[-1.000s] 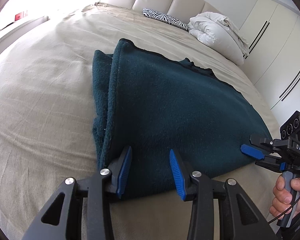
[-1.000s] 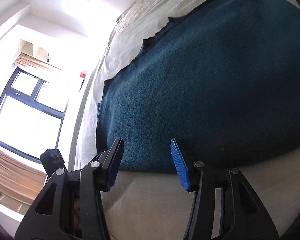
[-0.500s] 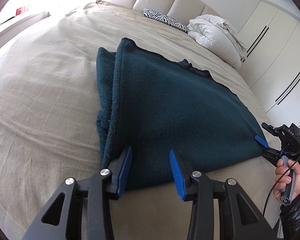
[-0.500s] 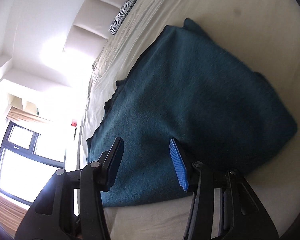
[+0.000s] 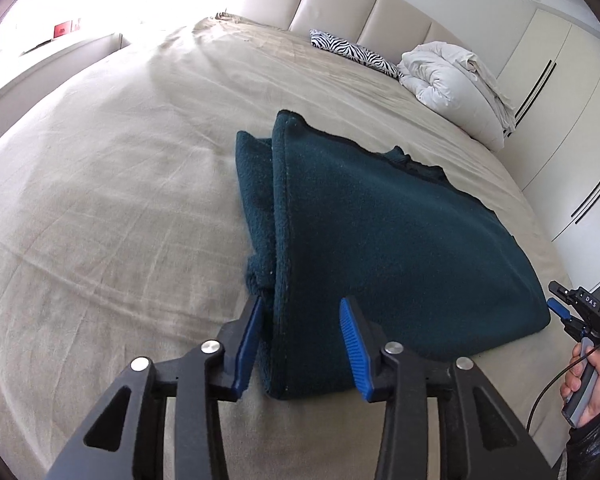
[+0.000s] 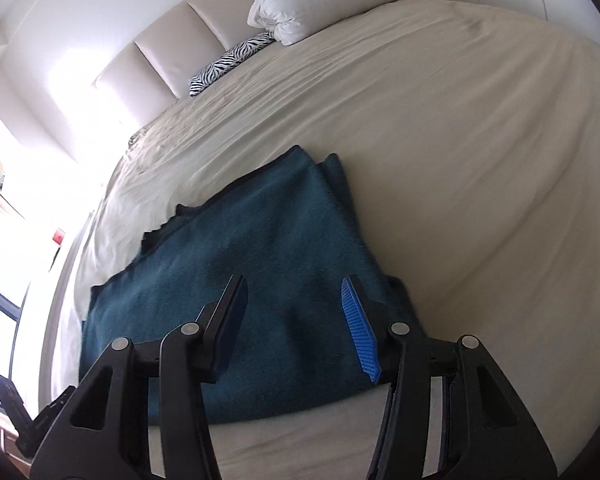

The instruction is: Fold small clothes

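- Left gripper (image 5: 300, 344) and right gripper (image 6: 296, 320) are held open over the folded garment (image 5: 380, 248), nothing gripped.
- Risk: only the top layer may be pinched at the stacked edge, so the fold is undone.

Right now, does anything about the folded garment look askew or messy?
Slightly. The teal fleece garment lies folded on the bed, but along its left side a lower layer sticks out past the top layer, so the edges do not line up. Nothing looks damaged.
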Available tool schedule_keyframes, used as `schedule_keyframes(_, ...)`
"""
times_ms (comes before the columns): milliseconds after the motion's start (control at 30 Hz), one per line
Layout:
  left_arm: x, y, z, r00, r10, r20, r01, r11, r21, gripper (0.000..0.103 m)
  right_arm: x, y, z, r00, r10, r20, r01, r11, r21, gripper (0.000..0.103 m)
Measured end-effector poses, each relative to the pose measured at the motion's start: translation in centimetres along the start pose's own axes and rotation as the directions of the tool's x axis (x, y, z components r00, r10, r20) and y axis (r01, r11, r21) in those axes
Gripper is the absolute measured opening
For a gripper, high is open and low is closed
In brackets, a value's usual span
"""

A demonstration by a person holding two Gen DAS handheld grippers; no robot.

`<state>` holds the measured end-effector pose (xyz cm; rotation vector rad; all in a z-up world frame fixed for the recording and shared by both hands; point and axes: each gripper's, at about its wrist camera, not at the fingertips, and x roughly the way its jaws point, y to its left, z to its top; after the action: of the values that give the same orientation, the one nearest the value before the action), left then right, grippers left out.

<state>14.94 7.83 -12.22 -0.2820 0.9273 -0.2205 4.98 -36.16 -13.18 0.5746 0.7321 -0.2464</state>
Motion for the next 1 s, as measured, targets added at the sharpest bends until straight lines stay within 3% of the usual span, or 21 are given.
schedule_keyframes(200,0.5,-0.3,-0.4,0.999,0.034,-0.004,-0.034,0.999,0.023,0.020,0.3,-4.7,-1.8,0.998,-0.005,-0.064,0.007,0.999,0.043,0.045)
schedule_keyframes(333,0.6,-0.4,-0.8,0.999,0.051,-0.006,-0.050,0.998,0.041,0.008,0.4,-4.6,-2.3,0.998,-0.033,-0.046,0.033,0.999,0.001,0.016)
schedule_keyframes(400,0.5,-0.5,-1.1,0.998,0.062,-0.003,-0.062,0.997,0.056,0.007,0.3,-4.3,-2.4,0.998,-0.043,-0.042,0.042,0.999,-0.016,0.011)
schedule_keyframes(600,0.4,-0.4,-1.7,0.998,0.067,-0.001,-0.067,0.996,0.066,0.007,-0.2,-4.0,-2.8,0.997,-0.065,-0.039,0.064,0.998,-0.008,0.009)
schedule_keyframes(700,0.5,0.0,-2.0,0.998,0.055,0.002,-0.055,0.997,0.053,0.007,1.4,-4.6,-3.4,0.994,-0.076,-0.077,0.076,0.997,-0.001,0.009)
schedule_keyframes(1000,0.6,0.0,-2.1,0.999,0.047,0.009,-0.047,0.998,0.046,0.007,2.2,-5.4,-3.2,0.997,-0.010,-0.080,0.014,0.999,0.048,0.010)
